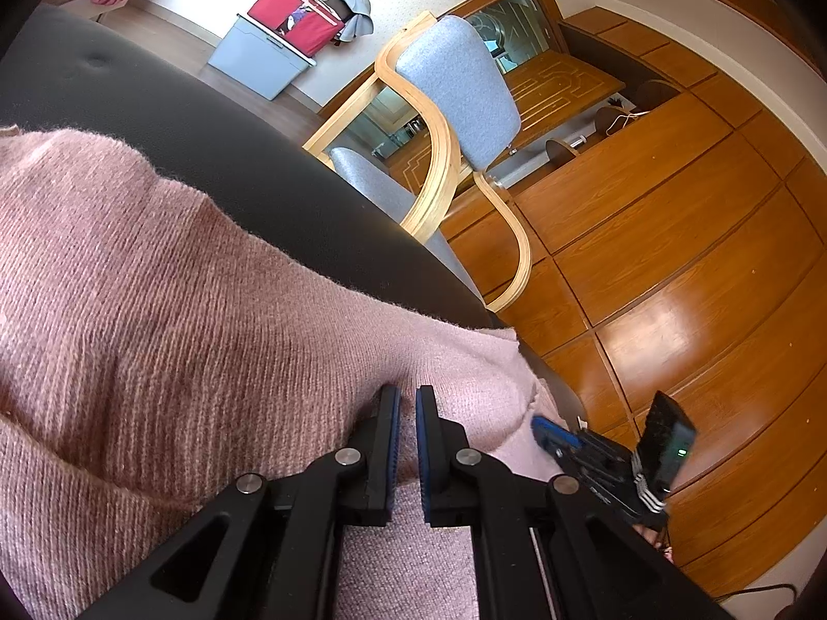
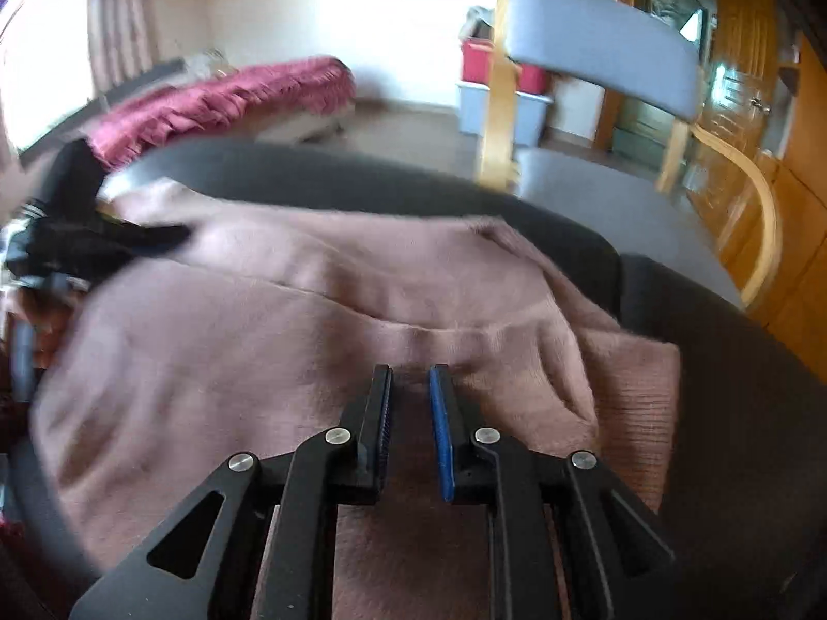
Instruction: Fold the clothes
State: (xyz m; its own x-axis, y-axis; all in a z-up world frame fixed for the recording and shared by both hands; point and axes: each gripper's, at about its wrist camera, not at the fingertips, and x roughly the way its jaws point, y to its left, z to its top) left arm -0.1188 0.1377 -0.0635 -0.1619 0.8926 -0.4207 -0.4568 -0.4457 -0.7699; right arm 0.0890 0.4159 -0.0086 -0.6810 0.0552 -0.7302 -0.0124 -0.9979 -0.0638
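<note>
The dusty-pink ribbed knit sweater [image 1: 170, 310] lies spread over a dark grey rounded cushioned seat [image 1: 217, 119], its long axis running from the left gripper's end across to the ribbed hem [image 2: 636, 403] bunched at the right edge of the right wrist view. The left gripper [image 1: 408, 439] sits low over the knit at one end, its 2 blue-padded fingers drawn almost together; a sliver of pink shows in the narrow gap, but whether any cloth is pinched there cannot be told, so it reads simply as closed. The right gripper [image 2: 411, 429] hangs tilted down above the middle of the garment, jaws a small way apart with nothing clamped, a raised crease [image 2: 413, 330] lying just ahead of its tips. The right view is blurred. In my judgement, the coming move turns on that crease and hem: the cloth lies forward and to the right of the right gripper, which is the nearer one to take it.
</note>
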